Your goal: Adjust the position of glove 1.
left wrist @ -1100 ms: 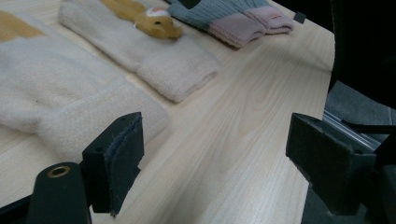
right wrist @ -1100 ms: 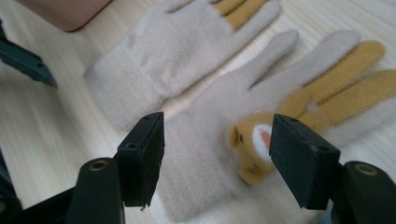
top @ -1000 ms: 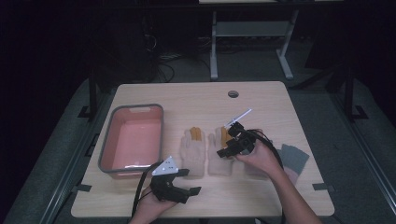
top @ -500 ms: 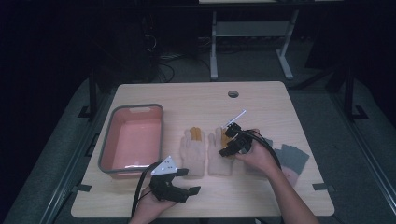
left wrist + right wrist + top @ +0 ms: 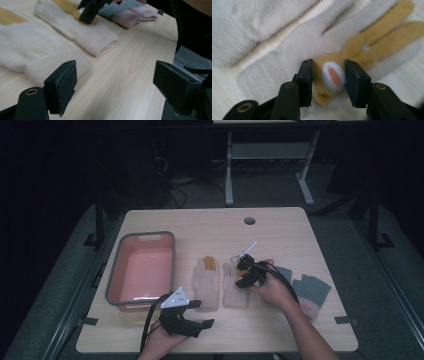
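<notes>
A pair of cream knitted gloves with tan fingers lies flat near the middle of the wooden table [image 5: 280, 235]; a grey and pink pair [image 5: 311, 292] rests further to the right, and a pink bin [image 5: 141, 270] stands to the left. The right gripper [image 5: 245, 272] is set down on the right cream glove [image 5: 235, 292], and its jaws have just been closing. In the right gripper view the pads [image 5: 305, 75] are seen pressed against both sides of the tan plush animal head [image 5: 329, 75] sewn onto the back of that glove, so a hold on the glove by this raised part appears to be made or very nearly made. The left gripper [image 5: 192, 320] is held low at the near edge of the table with its jaws spread wide and nothing between them; the cuff of the left cream glove [image 5: 37, 57] lies just ahead of it.

The step in hand is judged to be the picking up of the right cream glove. A lift is called for next, with the grip kept firm, since only the plush head is pinched and the soft knit body will hang and may slip. A carry towards the bin seems likely.
</notes>
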`<state>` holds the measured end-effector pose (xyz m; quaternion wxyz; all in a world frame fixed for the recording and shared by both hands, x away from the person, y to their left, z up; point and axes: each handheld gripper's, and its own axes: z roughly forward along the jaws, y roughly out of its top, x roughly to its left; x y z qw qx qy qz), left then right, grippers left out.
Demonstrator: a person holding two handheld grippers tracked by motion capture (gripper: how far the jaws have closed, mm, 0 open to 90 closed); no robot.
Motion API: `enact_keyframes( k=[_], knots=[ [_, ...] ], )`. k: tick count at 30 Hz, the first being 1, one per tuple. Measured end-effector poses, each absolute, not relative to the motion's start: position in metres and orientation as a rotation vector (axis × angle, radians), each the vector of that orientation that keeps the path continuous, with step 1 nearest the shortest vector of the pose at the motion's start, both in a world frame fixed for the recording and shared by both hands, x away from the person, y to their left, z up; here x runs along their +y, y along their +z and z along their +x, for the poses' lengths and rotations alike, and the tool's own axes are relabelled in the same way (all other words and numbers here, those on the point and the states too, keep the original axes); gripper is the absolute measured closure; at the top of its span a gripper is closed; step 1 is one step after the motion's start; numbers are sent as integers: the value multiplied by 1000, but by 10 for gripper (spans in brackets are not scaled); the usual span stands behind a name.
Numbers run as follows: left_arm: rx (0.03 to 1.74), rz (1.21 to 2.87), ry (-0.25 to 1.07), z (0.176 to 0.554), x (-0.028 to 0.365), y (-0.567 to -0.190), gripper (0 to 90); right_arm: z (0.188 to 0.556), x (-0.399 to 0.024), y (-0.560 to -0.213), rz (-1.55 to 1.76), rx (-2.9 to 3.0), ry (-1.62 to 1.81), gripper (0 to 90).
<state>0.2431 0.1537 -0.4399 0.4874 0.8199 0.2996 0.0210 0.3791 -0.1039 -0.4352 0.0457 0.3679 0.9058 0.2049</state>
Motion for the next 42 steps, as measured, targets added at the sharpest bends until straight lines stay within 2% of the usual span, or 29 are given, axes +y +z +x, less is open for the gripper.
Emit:
enact_keyframes(
  k=[7, 21, 42],
  knots=[
    [727, 1986, 54, 242, 154, -439, 191, 379, -106, -433, 1107, 2765, 637, 654],
    [724, 1988, 68, 240, 156, -437, 192, 369, -110, -415, 1071, 2774, 693, 662],
    [732, 1955, 74, 236, 159, -433, 191, 359, -93, -366, 939, 2760, 827, 663]
  ],
)
